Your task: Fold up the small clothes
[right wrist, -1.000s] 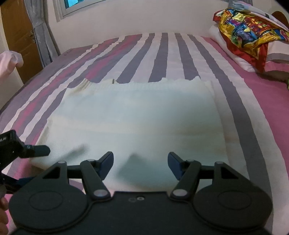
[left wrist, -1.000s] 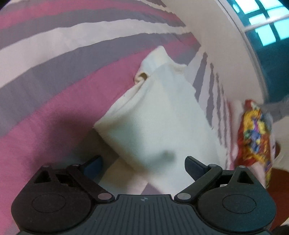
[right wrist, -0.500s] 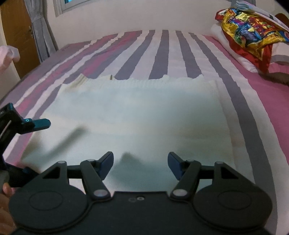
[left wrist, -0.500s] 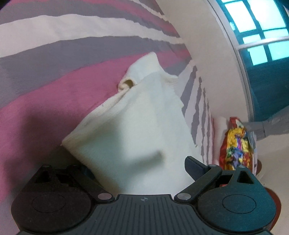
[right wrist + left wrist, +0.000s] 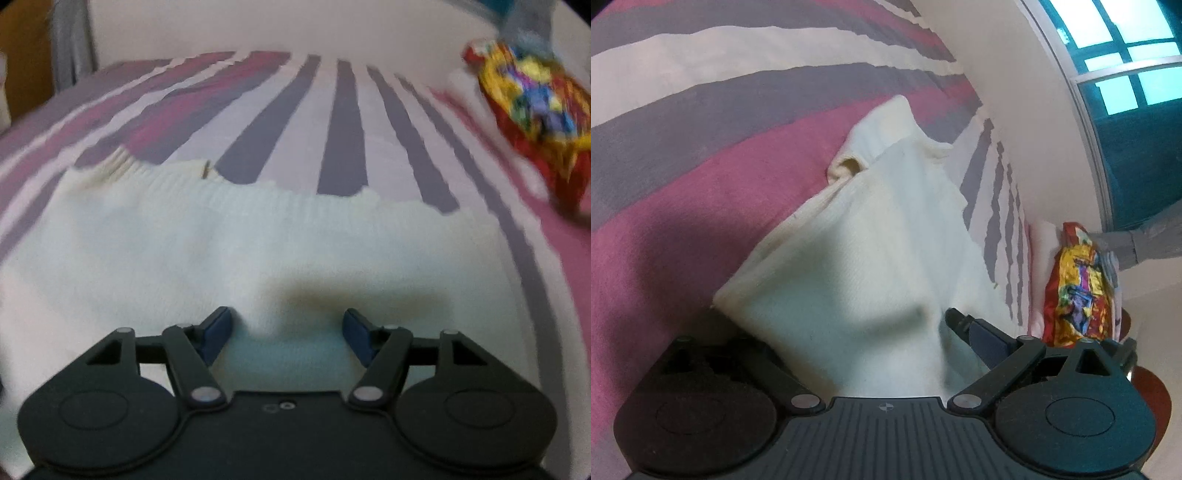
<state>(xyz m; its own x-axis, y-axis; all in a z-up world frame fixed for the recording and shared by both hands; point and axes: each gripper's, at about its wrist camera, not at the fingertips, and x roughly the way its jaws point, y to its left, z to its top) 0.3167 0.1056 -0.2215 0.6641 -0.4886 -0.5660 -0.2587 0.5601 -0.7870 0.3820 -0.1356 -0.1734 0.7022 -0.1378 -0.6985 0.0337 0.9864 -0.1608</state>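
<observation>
A cream knitted garment lies flat on the striped bed sheet, its ribbed edge at the far side. My right gripper hovers low over the garment's near part, open, both blue pads showing and nothing pinched between them. In the left wrist view the same garment runs away from me, one corner near the camera. My left gripper is open wide at that corner. Its right finger rests by the cloth; the left finger is hidden under the cloth edge.
A pillow in a bright red and yellow cover lies at the bed's far right, also seen as the pillow in the left wrist view. A white wall and a window stand behind the bed. A wooden door is at far left.
My right gripper has pushed forward and down over the garment, blurring its view; the left gripper has left that view. The left gripper has closed in on the garment's corner, which now hides its left finger.
</observation>
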